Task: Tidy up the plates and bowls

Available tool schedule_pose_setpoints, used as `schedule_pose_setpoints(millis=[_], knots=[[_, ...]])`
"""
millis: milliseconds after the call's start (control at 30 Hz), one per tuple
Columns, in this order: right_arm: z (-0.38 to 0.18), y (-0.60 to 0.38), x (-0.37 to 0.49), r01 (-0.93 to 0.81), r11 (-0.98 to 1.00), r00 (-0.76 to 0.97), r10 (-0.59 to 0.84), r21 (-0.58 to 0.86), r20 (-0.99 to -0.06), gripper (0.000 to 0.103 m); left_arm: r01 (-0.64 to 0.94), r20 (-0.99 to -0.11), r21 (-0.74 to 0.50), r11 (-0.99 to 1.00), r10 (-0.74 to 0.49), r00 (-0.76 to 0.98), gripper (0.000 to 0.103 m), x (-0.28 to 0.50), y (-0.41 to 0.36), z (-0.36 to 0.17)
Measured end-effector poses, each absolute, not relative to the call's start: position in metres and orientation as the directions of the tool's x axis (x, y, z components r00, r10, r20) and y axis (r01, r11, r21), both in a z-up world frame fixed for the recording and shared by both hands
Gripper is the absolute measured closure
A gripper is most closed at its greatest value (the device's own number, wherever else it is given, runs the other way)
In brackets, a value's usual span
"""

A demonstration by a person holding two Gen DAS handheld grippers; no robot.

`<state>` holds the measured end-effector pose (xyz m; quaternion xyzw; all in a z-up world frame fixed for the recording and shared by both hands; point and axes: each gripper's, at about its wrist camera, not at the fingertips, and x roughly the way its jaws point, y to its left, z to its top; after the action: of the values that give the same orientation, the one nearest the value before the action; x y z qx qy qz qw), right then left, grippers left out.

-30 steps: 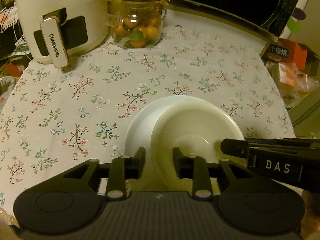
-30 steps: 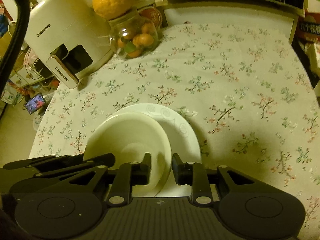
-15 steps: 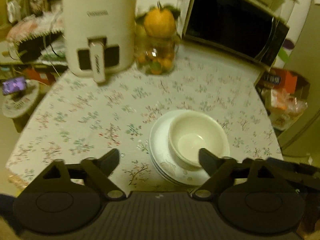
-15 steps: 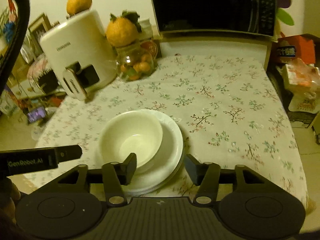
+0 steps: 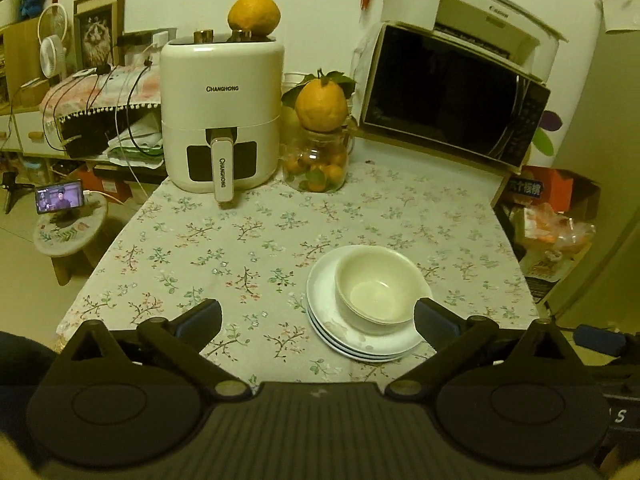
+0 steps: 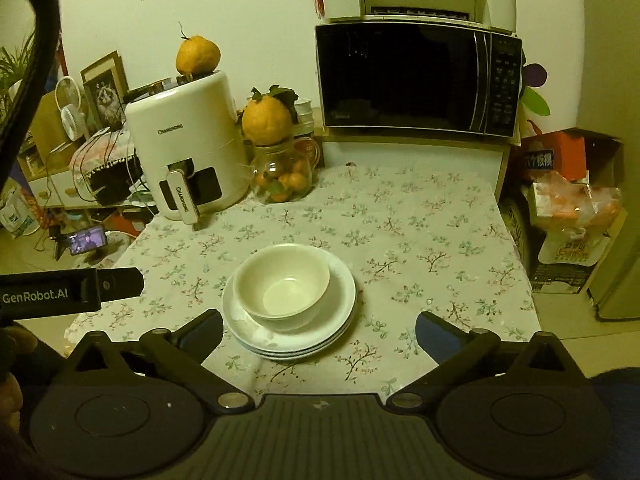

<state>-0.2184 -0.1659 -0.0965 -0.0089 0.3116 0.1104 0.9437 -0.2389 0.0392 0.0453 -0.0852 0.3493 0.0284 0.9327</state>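
My left gripper (image 5: pixel 318 318) is spread wide with nothing between its fingers, and so is my right gripper (image 6: pixel 319 330); both hang above the near edge of the table (image 5: pixel 240 240), clear of the crockery.

The bowl (image 5: pixel 376 290) sits upright on the stack of plates (image 5: pixel 340 328), set toward the stack's far side so more plate rim shows on the near side. Taking the stack as my landmark: in the left wrist view it lies ahead of my left gripper and off to the right, its near-right rim just beside my right-hand fingertip (image 5: pixel 434 316) in the picture, though I cannot tell whether they touch. In the right wrist view the bowl (image 6: pixel 282 286) and the stack of plates (image 6: pixel 304 340) lie ahead and slightly left of centre, the stack's near-left rim close to my left-hand fingertip (image 6: pixel 204 330).

Beyond the stack, at the far left of the table, stands the air fryer (image 5: pixel 220 116), with a glass jar (image 5: pixel 316 164) of small oranges beside it and a large citrus (image 5: pixel 321 104) on top of the jar. The microwave (image 6: pixel 416 80) stands behind the stack, at the back.
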Motion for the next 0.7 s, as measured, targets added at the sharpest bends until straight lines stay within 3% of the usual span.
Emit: schedule_pose_setpoints(millis=[700], knots=[[-0.088, -0.169, -0.243, -0.206, 0.976, 0.756, 0.202, 0.067, -0.623, 0.002, -0.067, -0.624, -0.102, 0.993, -0.011, 0.781, 0.000, -0.260, 0.022, 0.061]])
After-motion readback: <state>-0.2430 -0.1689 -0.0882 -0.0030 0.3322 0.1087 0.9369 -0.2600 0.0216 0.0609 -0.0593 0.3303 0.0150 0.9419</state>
